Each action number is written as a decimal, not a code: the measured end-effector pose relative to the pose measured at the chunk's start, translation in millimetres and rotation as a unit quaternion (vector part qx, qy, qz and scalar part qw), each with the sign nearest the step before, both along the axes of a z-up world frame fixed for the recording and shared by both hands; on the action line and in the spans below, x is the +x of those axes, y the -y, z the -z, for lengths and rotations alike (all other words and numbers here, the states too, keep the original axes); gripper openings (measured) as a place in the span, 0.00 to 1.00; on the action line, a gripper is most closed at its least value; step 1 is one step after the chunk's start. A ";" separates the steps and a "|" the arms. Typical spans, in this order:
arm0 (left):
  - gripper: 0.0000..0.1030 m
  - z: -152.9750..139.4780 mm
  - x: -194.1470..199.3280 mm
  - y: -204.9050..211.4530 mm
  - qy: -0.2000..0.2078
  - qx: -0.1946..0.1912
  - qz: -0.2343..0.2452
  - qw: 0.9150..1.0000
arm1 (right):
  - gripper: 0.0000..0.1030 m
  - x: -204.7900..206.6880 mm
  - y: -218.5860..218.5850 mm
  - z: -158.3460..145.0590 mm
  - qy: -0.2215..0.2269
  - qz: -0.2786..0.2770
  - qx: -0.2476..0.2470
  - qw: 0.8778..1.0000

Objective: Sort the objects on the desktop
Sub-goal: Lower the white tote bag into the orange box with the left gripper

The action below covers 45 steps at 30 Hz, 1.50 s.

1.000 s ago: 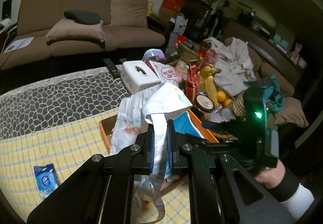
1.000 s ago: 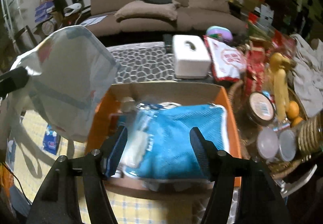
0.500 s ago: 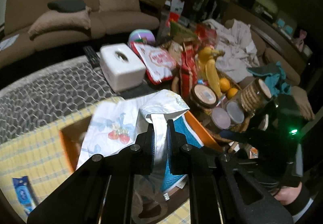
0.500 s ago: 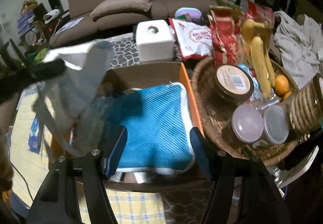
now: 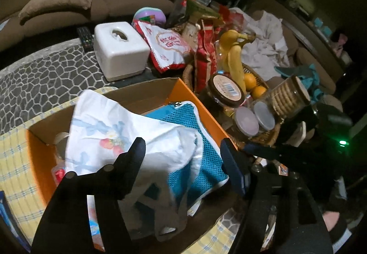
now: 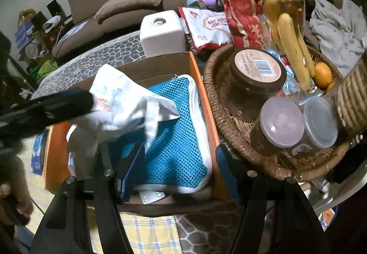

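A white cloth bag with a flower print [image 5: 128, 132] lies crumpled in the orange cardboard box [image 5: 195, 98], draped over a blue mesh pouch [image 5: 183, 116]. My left gripper [image 5: 181, 150] hangs just above the bag; its jaws are opening, and the pads stand clear of the cloth on both sides. From the right wrist view the same bag [image 6: 121, 98] covers the left part of the mesh pouch [image 6: 174, 139] inside the box [image 6: 201, 89]. My right gripper [image 6: 180, 155] is open over the pouch's near end, with nothing held.
A wicker basket [image 6: 229, 130] right of the box holds jars, bananas and oranges. Behind the box are a white tissue box [image 5: 119, 47], snack bags and a remote [image 5: 84, 36]. A blue packet [image 6: 37, 153] lies on the yellow checked cloth at the left.
The left gripper came down over the box and opened, letting go of the white bag, which dropped onto the mesh pouch. The right gripper sank closer to the box, still open.
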State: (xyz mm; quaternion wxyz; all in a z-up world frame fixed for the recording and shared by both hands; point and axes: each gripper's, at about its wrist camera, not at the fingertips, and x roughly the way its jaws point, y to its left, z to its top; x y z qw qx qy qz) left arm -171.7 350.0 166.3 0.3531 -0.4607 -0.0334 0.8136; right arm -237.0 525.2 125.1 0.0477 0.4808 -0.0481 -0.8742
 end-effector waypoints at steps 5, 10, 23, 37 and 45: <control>0.65 -8.7 -2.4 38.8 -0.017 -0.023 -0.019 0.999 | 0.64 -0.5 7.7 1.2 0.000 -0.003 -0.016 1.000; 0.65 2.5 -4.1 73.3 -0.015 -0.051 -0.034 0.998 | 0.64 -5.0 14.0 2.6 0.004 0.000 -0.056 0.998; 0.65 25.1 7.0 103.0 0.001 -0.054 -0.033 0.998 | 0.64 -33.5 33.3 20.0 0.051 0.041 -0.259 0.964; 0.64 28.5 10.3 109.2 0.007 -0.044 -0.022 0.999 | 0.09 -53.7 27.6 32.9 0.079 0.094 -0.310 0.943; 0.65 31.6 4.4 113.8 0.018 -0.034 -0.027 0.999 | 0.07 -47.7 25.9 -8.9 0.058 0.014 -0.098 0.993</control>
